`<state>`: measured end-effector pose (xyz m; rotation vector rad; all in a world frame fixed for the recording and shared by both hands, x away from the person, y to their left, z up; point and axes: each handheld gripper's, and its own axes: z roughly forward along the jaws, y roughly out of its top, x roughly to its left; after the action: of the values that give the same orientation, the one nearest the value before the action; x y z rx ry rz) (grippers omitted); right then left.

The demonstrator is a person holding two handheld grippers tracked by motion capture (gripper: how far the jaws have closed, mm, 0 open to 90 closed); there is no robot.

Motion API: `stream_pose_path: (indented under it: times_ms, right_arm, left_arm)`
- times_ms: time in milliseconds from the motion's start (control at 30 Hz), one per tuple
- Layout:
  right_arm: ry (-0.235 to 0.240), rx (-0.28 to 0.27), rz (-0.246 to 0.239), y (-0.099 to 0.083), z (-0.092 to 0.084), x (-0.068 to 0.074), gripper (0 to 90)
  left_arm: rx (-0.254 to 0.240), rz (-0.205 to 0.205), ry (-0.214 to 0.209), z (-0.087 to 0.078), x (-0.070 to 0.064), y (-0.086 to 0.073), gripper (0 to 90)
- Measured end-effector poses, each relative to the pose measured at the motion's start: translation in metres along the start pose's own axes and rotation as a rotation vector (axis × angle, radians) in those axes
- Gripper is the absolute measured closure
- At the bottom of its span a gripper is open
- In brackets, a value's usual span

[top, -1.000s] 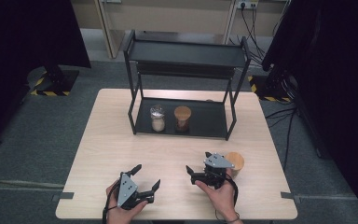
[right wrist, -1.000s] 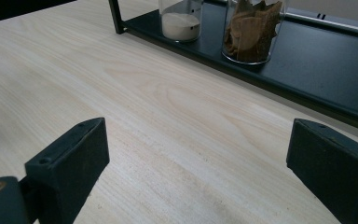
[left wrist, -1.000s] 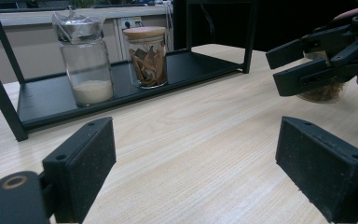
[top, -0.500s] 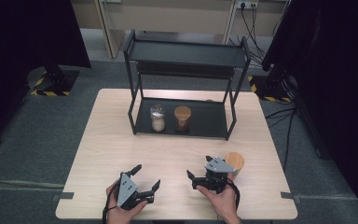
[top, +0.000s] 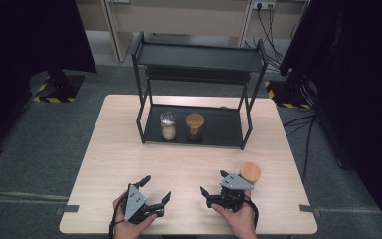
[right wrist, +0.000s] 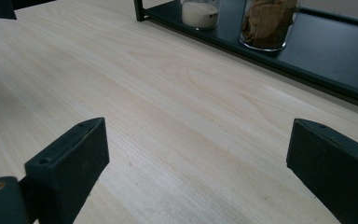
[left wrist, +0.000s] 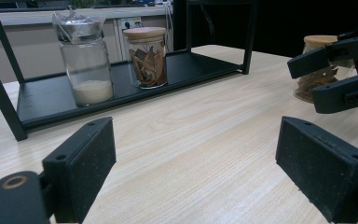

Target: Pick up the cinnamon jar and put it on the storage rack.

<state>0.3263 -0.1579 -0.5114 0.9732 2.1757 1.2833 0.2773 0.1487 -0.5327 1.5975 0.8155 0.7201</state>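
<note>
Round wooden-lidded glass jar (top: pixel 250 172) beside right hand-held gripper (top: pixel 213 183).

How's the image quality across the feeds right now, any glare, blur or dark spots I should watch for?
High view: even light on the table, both sides of the room nearly black. Left gripper view: jars sharp, glare on the white-powder jar, near jaws soft. Right gripper view: wood grain crisp, jar tops cropped by the frame, no glare.

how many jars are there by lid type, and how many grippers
wooden-lid jars: 2, one on the rack's bottom shelf, one on the table by the right gripper
clear-lid jar: 1
grippers: 2, left gripper, right gripper
rack: 1
total: 6
</note>
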Motion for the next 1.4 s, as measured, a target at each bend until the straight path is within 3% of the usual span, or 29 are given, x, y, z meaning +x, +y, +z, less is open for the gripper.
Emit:
stream_pose_path:
  times_ms: [1400]
  right_arm:
    - [0.053, 0.003, 0.009, -0.028, -0.037, 0.015, 5.7]
  left_arm:
    - [-0.004, -0.006, 0.002, 0.0, 0.0, 0.0, 11.6]
